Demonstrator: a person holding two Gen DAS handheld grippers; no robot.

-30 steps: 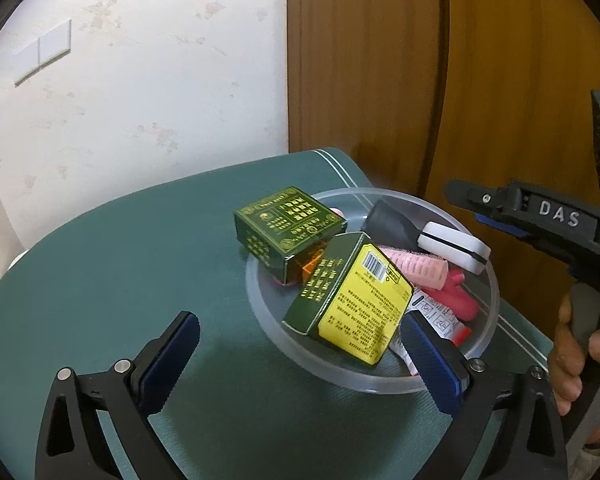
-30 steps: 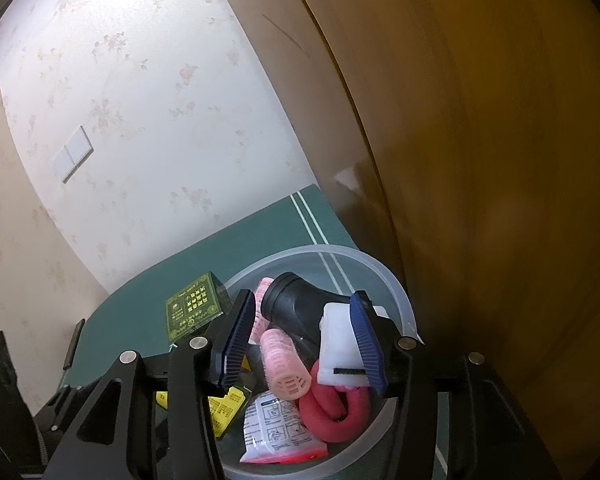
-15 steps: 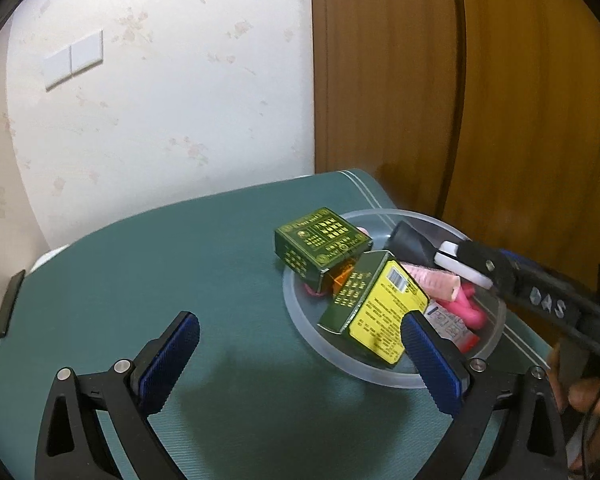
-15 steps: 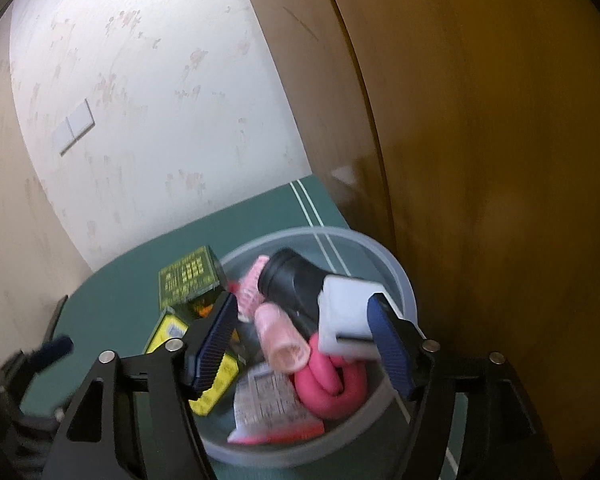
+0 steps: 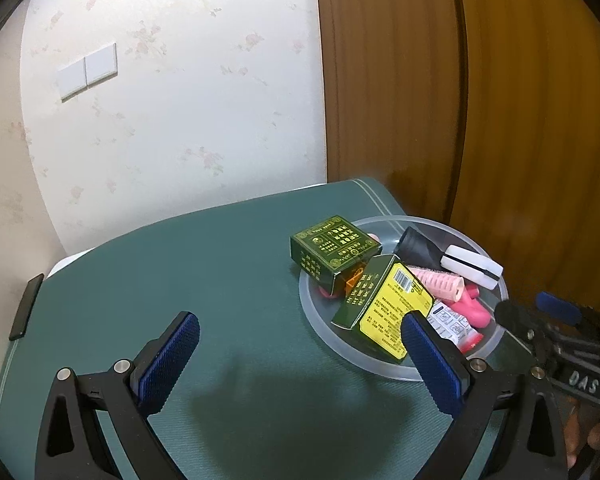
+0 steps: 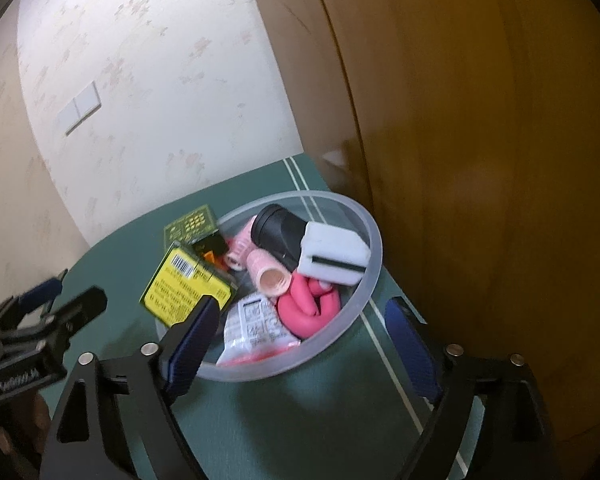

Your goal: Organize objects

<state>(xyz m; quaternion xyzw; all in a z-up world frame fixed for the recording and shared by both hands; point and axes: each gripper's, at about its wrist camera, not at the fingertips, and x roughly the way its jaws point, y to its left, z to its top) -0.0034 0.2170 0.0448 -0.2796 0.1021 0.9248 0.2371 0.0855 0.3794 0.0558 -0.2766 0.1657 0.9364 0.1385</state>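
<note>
From my right gripper (image 6: 300,344) the clear plastic bowl (image 6: 370,224) sits straight ahead and just below; its jaws are opening with nothing between the pads, and the bowl's near rim falls between the two blue fingers. My left gripper (image 5: 300,364) hangs over bare green worktop (image 5: 180,260), jaws spread wide and empty, with the bowl off toward its right finger. So the right hand is the nearer one for anything inside the bowl.

The white block (image 6: 334,254) with a dark slot lies on top at the far right side, leaning on the black cylinder (image 6: 278,230), its long axis running roughly across my right jaws' line. It looks rigid and smooth, so I judge it an easy grip across its short faces.

The rest is heaped in the bowl: a ribbed pink roller (image 6: 268,276), a soft pink looped tube (image 6: 308,308), a crinkly printed sachet (image 6: 254,328), a yellow-faced carton (image 6: 188,284) tilted against the near-left rim, and a dark green box (image 5: 334,246) perched half over the rim
</note>
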